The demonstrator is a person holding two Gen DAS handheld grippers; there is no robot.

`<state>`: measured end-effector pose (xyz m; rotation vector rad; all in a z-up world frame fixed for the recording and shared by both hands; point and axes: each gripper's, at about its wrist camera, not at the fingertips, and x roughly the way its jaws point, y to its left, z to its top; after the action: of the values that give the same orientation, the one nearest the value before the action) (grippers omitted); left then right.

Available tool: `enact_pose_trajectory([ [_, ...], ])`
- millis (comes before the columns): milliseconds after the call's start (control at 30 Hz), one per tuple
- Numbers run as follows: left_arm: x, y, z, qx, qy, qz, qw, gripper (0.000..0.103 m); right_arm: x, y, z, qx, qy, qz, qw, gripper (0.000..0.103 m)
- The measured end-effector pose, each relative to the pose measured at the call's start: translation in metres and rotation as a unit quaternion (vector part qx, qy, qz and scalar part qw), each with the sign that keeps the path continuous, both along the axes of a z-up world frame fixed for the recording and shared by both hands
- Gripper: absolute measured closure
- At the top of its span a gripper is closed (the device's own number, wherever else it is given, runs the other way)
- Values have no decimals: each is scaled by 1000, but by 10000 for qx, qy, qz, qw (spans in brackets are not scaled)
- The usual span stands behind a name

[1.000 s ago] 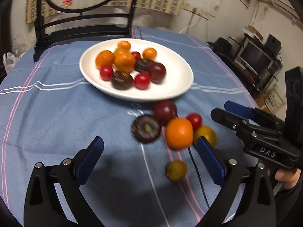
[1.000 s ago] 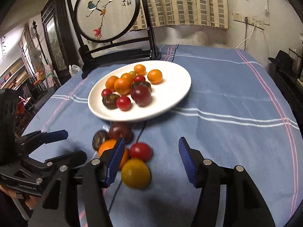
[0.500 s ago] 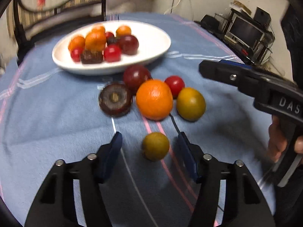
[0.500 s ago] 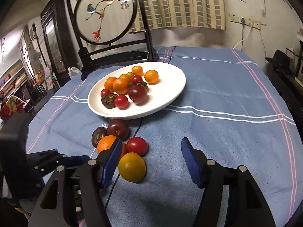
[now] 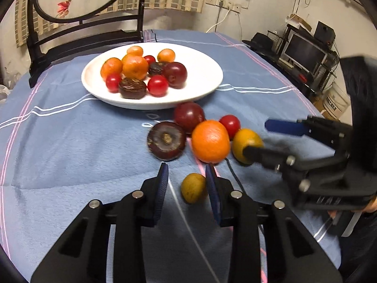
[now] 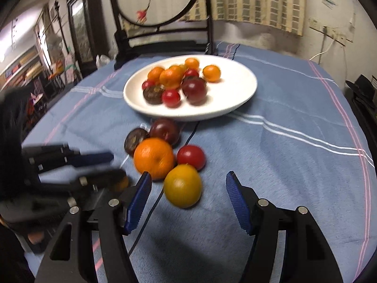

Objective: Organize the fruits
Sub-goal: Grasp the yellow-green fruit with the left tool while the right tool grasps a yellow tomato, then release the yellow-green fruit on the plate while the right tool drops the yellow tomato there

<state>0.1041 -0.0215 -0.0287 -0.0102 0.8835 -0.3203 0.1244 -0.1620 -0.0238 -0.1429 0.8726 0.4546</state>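
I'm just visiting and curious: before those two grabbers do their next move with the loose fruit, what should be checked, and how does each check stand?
1. Small yellow fruit between the left gripper pads: ok; jaws have just been closing.
2. Both pads pressing it: cannot tell.
3. Right gripper open around the larger yellow fruit: ok.
4. White plate has bare room: ok.
5. Grippers clear of each other: cannot tell.

Left tool (image 5: 187, 176) jaws just closing, narrow gap; right tool (image 6: 187, 189) jaws apart.
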Motion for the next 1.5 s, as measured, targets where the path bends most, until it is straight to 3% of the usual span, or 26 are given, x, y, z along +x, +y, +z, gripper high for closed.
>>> enact_pose_trajectory([
  [200,-5,-9,-4,-15,129,-244,9996,69,2,7,-13,-176,161,0,9997,37],
  [267,-6,-14,-7,57,184,-309,9993,65,4,7,-17,-194,208,-40,9996,51],
  [300,-6,-15,-8,78,207,-312,9993,62,4,9,-20,-235,242,-46,9994,65],
  [333,-6,-15,-9,79,229,-307,9992,60,4,10,-20,-263,196,-71,9994,66],
  [400,-5,-12,-11,5,308,-271,9992,48,2,10,-20,-271,187,-101,9994,67],
  [500,-7,-10,-12,-111,345,-205,9991,45,2,5,-13,-84,199,-119,9997,67],
  [567,-9,-12,-12,-80,294,-249,9992,48,1,1,-8,-26,133,-176,9998,67],
  [600,-10,-13,-13,-33,255,-291,9992,59,1,-1,-7,-13,110,-212,9997,67],
  [633,-10,-16,-14,17,248,-352,9991,63,2,-2,-6,-4,109,-234,9997,67],
  [800,-13,-27,-16,213,146,-552,9981,76,1,-3,-7,-38,126,-251,9996,67],
  [967,-13,-26,-11,43,244,-595,9979,76,1,-8,3,147,-1,-306,9994,67],
  [1167,0,-12,16,-179,94,-459,9987,76,0,-17,20,519,-243,-478,9972,67],
  [1300,27,3,37,-160,-71,-198,9996,76,2,-14,43,722,-527,-427,9951,67],
  [1500,81,23,58,-189,-269,319,9989,77,41,13,59,506,-683,-197,9962,67],
])
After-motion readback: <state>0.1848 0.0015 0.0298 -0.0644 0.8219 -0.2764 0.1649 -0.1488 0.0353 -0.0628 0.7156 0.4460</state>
